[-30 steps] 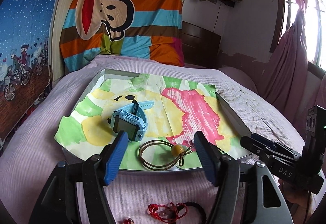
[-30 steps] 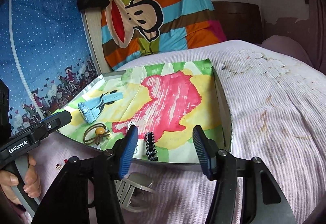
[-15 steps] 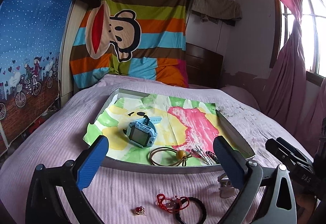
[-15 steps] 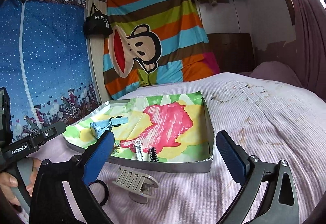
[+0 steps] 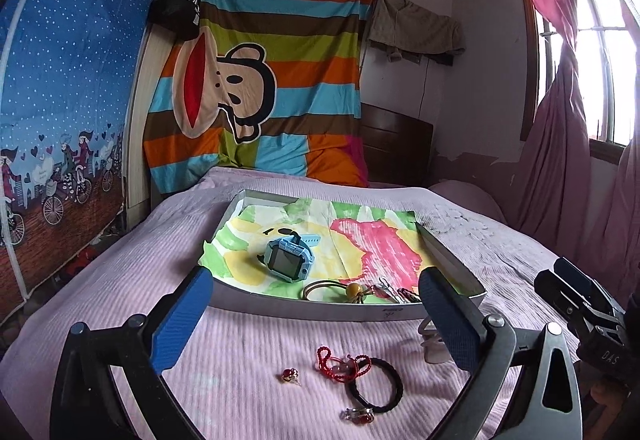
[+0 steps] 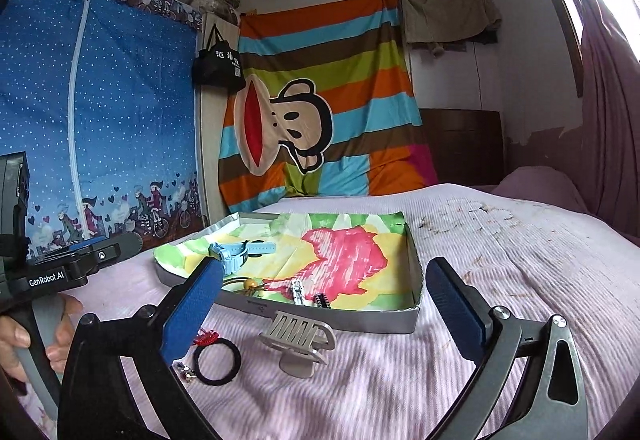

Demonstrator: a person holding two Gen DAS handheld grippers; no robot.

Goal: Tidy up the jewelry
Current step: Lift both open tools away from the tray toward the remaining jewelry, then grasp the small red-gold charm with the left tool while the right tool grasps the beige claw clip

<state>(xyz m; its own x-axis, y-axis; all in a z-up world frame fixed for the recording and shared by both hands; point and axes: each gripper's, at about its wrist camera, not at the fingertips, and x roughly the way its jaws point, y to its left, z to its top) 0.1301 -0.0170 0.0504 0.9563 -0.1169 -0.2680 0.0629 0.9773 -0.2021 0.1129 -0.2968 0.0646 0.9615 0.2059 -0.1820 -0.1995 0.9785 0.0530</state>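
A shallow grey tray [image 5: 312,306] lined with a painted paper lies on the bed. Inside it are a blue watch [image 5: 290,260], a brown hair tie with a yellow bead [image 5: 332,290] and two small clips [image 5: 394,292]. In front of the tray, on the cover, lie a red string bracelet [image 5: 340,362], a black hair band [image 5: 378,386], a small red earring [image 5: 289,374] and a red-gem piece [image 5: 358,416]. A grey claw clip [image 6: 298,344] stands before the tray [image 6: 360,322]. My left gripper [image 5: 318,320] and right gripper [image 6: 324,314] are both wide open and empty, hovering short of the tray.
The pink ribbed bed cover [image 6: 500,280] stretches to the right of the tray. A striped monkey blanket [image 5: 256,95] hangs behind, with a blue cloth wardrobe [image 5: 60,99] on the left. A hand [image 6: 16,336] holds the left gripper's handle.
Both grippers have opened wide and drawn back and up from the tray. The loose pieces on the bed cover have come into view.
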